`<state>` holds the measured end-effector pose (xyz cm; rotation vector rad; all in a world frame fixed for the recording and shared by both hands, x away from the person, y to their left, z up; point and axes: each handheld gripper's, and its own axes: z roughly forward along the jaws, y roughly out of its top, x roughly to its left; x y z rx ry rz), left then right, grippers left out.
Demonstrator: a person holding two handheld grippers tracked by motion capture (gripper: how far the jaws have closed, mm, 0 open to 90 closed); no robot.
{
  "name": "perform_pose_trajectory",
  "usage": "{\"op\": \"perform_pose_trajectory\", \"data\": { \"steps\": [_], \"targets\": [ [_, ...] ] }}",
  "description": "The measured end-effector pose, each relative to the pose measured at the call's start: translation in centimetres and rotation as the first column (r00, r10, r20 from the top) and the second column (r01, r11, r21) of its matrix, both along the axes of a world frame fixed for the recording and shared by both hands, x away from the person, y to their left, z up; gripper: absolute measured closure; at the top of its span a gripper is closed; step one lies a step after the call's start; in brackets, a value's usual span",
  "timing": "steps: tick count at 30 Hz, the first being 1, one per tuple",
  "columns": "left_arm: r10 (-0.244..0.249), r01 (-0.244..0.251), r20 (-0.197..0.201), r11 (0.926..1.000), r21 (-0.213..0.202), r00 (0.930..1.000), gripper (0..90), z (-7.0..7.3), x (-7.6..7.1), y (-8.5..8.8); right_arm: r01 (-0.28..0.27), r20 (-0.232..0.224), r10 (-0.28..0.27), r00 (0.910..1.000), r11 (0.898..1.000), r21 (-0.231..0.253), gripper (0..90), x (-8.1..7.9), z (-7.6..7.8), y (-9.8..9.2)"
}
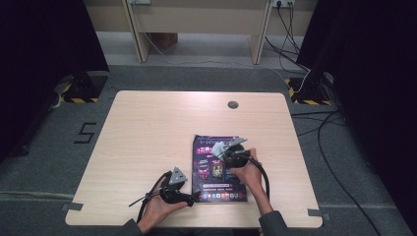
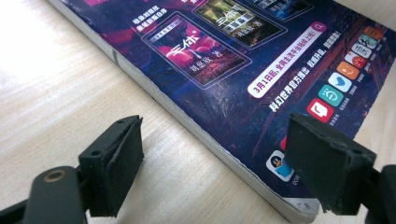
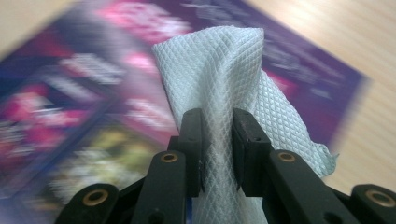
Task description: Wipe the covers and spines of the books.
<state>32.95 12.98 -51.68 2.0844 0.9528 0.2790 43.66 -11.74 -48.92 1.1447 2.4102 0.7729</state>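
Wiping under way, extent unclear: right gripper (image 3: 217, 154) fingers pinch the white diamond-textured cloth (image 3: 224, 74) over the glossy purple printed magazine (image 1: 216, 169) on the pale wooden worktop (image 1: 147, 132); left gripper (image 2: 215, 163) fingers spread astride its near edge, not gripping

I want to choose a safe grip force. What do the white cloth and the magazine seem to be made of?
The white cloth looks like thin non-woven or paper-like wipe material, matte, with an embossed diamond pattern; it bunches softly between the right gripper jaws. The magazine seems to be paper with a glossy cover: light glints on the print, with small dents, and pale stacked page edges show along its side.
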Motion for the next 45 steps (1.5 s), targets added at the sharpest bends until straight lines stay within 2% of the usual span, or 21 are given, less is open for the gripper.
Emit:
{"op": "perform_pose_trajectory", "data": {
  "steps": [1,5,6,10,11,12,13,15,17,19,21,25,29,31,33,37,41,43,45],
  "targets": [
    [-0.003,0.003,0.003,1.0,0.001,1.0,19.9,0.0,0.0,0.0,0.04,0.007,-0.04,0.9992,0.999,-0.001,75.7,0.5,0.0,-1.0],
    [-0.002,0.002,0.004,1.0,0.0,1.0,19.7,-0.1,0.0,0.0,0.101,0.004,-0.101,0.9948,0.994,0.031,75.6,1.5,-0.1,-2.8],
    [-0.003,0.003,0.008,1.0,0.004,1.0,19.8,0.0,0.0,0.0,0.105,-0.003,-0.105,0.9944,0.994,0.04,75.4,1.6,0.0,-2.9],
    [-0.001,0.001,0.011,1.0,0.006,0.9999,19.4,-0.1,-0.1,0.0,0.101,0.014,-0.101,0.9948,0.995,-0.006,75.0,1.6,0.0,-2.3],
    [0.0,0.0,0.012,1.0,0.005,0.9999,19.5,-0.1,-0.1,0.0,0.096,0.016,-0.096,0.9952,0.995,-0.006,74.9,1.5,0.0,-1.9],
    [-0.003,0.003,0.012,1.0,0.007,0.9999,19.3,-0.1,0.0,0.0,0.089,0.009,-0.089,0.996,0.996,0.019,73.7,1.3,-0.1,-1.6],
    [-0.003,0.003,0.009,0.9999,0.01,1.0,18.6,-0.1,0.1,0.0,0.067,-0.002,-0.067,0.9977,0.997,0.044,73.3,1.2,-0.2,-1.0],
    [0.007,-0.007,0.009,1.0,0.0,0.9999,18.2,-0.2,-0.1,0.0,0.009,-0.003,-0.009,1.0,1.0,0.029,73.2,0.6,-0.1,1.0],
    [0.003,-0.003,0.013,1.0,0.009,0.9999,18.2,-0.1,-0.1,0.0,-0.058,-0.003,0.058,0.9983,0.998,0.014,73.3,0.2,-0.1,3.1],
    [0.01,-0.01,0.012,0.9999,-0.004,0.9999,18.2,-0.2,-0.1,0.0,-0.108,0.004,0.108,0.9942,0.994,0.004,73.4,-0.3,-0.1,5.0],
    [0.012,-0.012,0.018,0.9999,-0.003,0.9998,18.3,-0.2,-0.2,0.0,-0.157,0.0,0.157,0.9876,0.987,0.02,73.3,-0.9,-0.2,7.1],
    [0.012,-0.012,0.014,0.9999,-0.007,0.9998,18.1,-0.3,-0.2,0.1,-0.214,0.0,0.214,0.9768,0.977,0.002,73.3,-1.6,-0.1,8.9],
    [0.013,-0.013,0.014,0.9998,-0.015,0.9998,18.3,-0.3,-0.1,0.1,-0.2,-0.005,0.201,0.9796,0.979,0.034,74.8,-1.2,-0.2,8.1],
    [0.015,-0.015,0.019,0.9998,-0.014,0.9997,18.6,-0.3,-0.3,0.1,-0.179,0.003,0.179,0.9838,0.984,0.003,74.7,-0.8,-0.1,7.2],
    [0.005,-0.005,0.019,1.0,-0.005,0.9998,18.8,-0.2,-0.2,0.1,-0.125,0.004,0.125,0.9922,0.992,-0.004,74.7,-0.1,-0.1,5.6],
    [0.011,-0.011,0.019,0.9998,-0.014,0.9998,19.1,-0.3,-0.3,0.1,-0.019,0.006,0.019,0.9998,1.0,-0.006,74.6,1.1,0.0,1.8],
    [0.012,-0.012,0.014,0.9999,-0.012,0.9998,18.8,-0.3,-0.2,0.1,0.097,0.007,-0.097,0.9952,0.995,0.023,74.8,1.8,-0.1,-2.2],
    [0.005,-0.005,0.019,1.0,-0.005,0.9998,18.9,-0.2,-0.2,0.1,0.119,0.002,-0.119,0.9929,0.992,0.04,74.8,2.0,-0.1,-3.0],
    [0.01,-0.01,0.009,0.9998,-0.016,0.9999,18.7,-0.3,-0.2,0.1,0.127,0.008,-0.127,0.9918,0.991,0.033,74.2,1.9,-0.1,-3.2]
  ]
}}
